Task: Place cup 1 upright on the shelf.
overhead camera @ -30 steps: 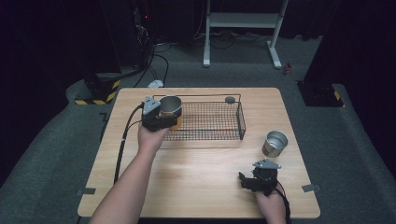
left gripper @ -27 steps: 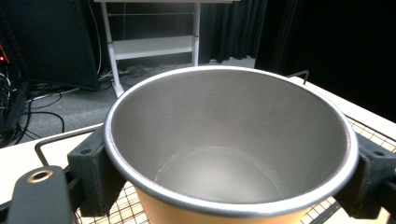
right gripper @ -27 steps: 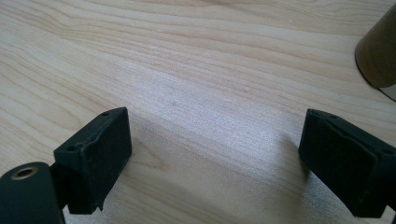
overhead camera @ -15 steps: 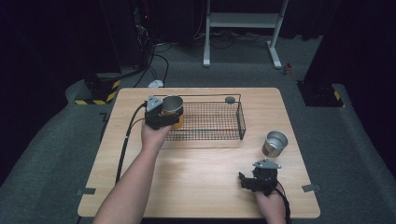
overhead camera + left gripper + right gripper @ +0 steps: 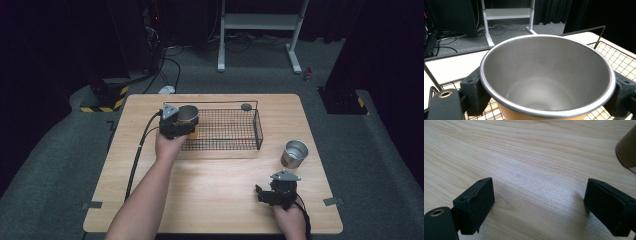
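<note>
Left gripper (image 5: 186,121) clamped on metal cup (image 5: 188,115) above wire basket (image 5: 235,131) corner, right gripper (image 5: 266,192) spread wide on table (image 5: 210,185).

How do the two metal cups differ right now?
The cup in the left gripper is clamped between the fingers over the wire basket; the other cup stands free on the table. The held one looks larger in the high view. Both are upright and empty.

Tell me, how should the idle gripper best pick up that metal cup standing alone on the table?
Probably by its side wall: the cup stands upright, mouth up, so the open right gripper could come in level from the near side, one jaw either side.
</note>
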The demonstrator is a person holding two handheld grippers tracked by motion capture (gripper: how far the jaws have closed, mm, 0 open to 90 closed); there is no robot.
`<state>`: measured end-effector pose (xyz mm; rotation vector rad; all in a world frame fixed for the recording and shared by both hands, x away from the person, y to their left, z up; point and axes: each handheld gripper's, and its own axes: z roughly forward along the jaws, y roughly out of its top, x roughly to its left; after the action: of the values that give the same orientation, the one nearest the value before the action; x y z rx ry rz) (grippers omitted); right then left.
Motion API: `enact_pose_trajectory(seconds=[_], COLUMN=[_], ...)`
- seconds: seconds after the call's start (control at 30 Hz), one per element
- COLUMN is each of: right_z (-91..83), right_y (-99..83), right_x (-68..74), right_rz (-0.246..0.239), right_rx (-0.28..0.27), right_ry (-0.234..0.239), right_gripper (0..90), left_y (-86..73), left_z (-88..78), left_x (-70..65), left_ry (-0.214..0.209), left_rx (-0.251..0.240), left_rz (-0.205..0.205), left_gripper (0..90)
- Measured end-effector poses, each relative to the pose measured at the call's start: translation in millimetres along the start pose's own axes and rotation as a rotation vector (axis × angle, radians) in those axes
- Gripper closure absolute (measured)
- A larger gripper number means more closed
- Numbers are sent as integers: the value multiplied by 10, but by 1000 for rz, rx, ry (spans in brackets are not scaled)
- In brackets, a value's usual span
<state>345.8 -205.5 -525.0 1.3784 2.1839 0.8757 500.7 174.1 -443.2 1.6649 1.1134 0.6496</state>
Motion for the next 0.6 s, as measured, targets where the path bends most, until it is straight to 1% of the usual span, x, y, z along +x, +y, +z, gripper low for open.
enact_pose_trajectory(seconds=[0.07, 0.2, 0.27, 0.33, 0.37, 0.4, 0.53, 0.57, 0.6], right_z=[0, 1, 1, 1, 1, 1, 1, 1, 0], right_y=[1, 0, 0, 0, 0, 0, 0, 0, 0], right_x=[2, 5, 5, 5, 5, 6, 6, 6, 7], right_rz=[3, -1, -2, -2, -2, -2, -2, -2, -1], right_rx=[1, -1, -2, -1, -1, -1, -1, -1, -1], right_ry=[0, 4, 4, 4, 4, 4, 4, 4, 3], right_gripper=[92, 92, 92, 92, 92, 92, 92, 92, 92], left_y=[-11, -36, -48, -53, -60, -64, -80, -88, -90], left_z=[20, 76, 118, 133, 151, 159, 186, 201, 211], left_x=[-2, -10, -20, -26, -32, -34, -30, -40, -42], left_ry=[11, 33, 47, 44, 40, 44, 49, 61, 62], left_rx=[5, 17, 23, 21, 20, 22, 28, 42, 55], left_rz=[8, 4, 15, 17, 25, 32, 22, 24, 19], left_gripper=[134, 134, 133, 133, 133, 133, 133, 133, 133])
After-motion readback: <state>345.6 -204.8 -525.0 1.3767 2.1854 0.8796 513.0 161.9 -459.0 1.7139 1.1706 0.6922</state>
